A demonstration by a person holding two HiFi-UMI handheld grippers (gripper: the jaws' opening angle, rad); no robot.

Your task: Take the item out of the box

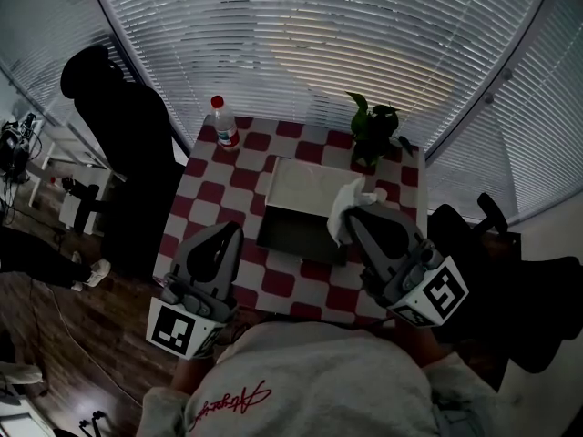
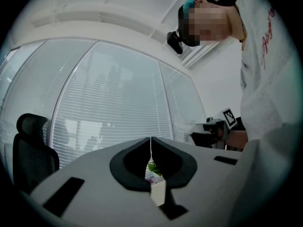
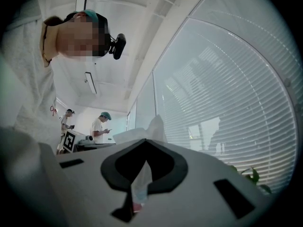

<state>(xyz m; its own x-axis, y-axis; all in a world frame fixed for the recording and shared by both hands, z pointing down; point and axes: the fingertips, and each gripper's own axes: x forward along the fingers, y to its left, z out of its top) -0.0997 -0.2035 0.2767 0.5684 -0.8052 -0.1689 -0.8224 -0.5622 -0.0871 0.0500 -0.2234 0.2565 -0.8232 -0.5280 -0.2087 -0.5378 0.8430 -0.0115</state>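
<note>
Hovering over the near left side of the red-and-white checked tabletop (image 1: 211, 195), the left gripper (image 1: 231, 232) has its jaws clenched together on nothing. A capped water bottle (image 1: 224, 122) stands at the far left corner, and the grey box (image 1: 296, 209) lies mid-tabletop. At the box's right edge a crumpled white tissue (image 1: 351, 198) is pinched in the clenched jaws of the right gripper (image 1: 355, 218), with a potted plant (image 1: 372, 135) standing beyond
</note>
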